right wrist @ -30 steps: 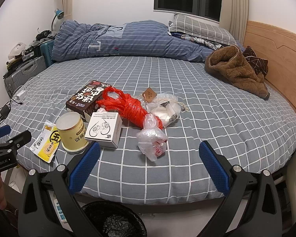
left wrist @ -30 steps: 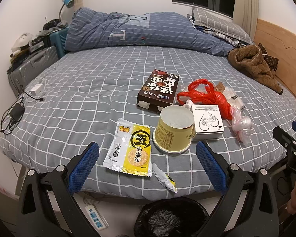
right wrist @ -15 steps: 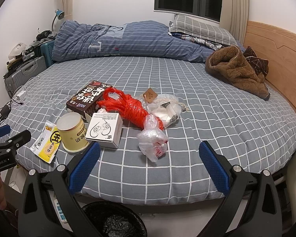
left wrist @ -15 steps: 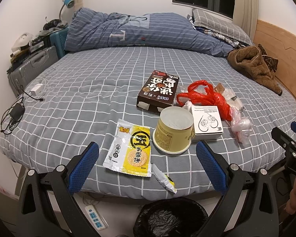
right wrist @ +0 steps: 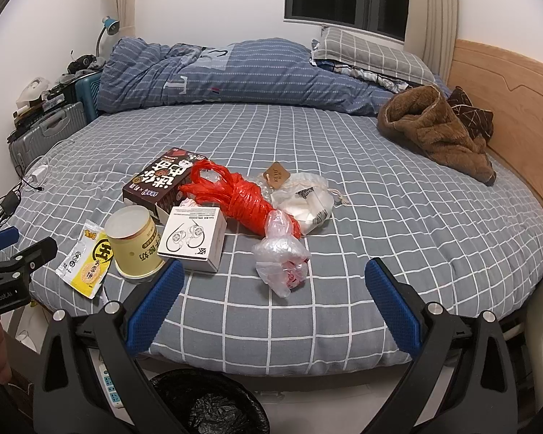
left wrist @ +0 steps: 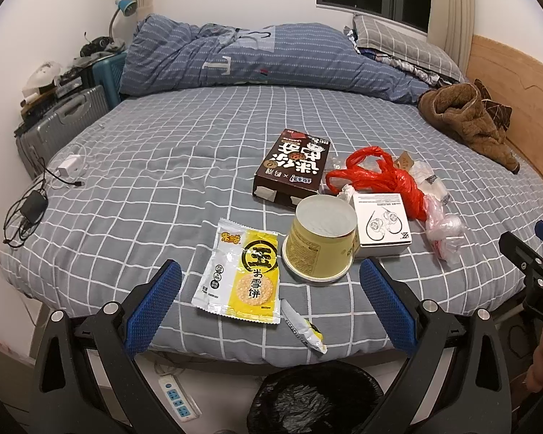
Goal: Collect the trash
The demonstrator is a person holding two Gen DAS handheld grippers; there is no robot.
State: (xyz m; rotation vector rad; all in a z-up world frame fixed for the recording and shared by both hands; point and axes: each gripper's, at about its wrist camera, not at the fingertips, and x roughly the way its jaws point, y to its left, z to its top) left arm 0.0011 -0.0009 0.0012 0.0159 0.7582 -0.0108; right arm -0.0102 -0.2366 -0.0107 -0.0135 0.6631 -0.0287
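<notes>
Honestly not much is different from a second ago. Both grippers hang wide open at the foot of the bed with nothing in them. The left gripper has crept forward a hair, so the trash sits slightly lower in its frame, and its fingers now bracket the wrapper and the cup in the lower middle. The right gripper looks pretty much parked; its fingers frame the clear bag at centre.

Going outward from there: a small torn packet hangs right at the mattress edge, just below the wrapper. The white box touches the cup's right side, the dark box lies behind the cup, and the red bag trails from it toward the clear bag. A white pouch and a tan tag sit right of the red bag. The bin, lined in black, is on the floor at the bottom of both frames, straight under the edge.

So my read: nothing's been collected yet, this is only the approach. Wrapper or cup look like the likely first grab for the left side.
</notes>
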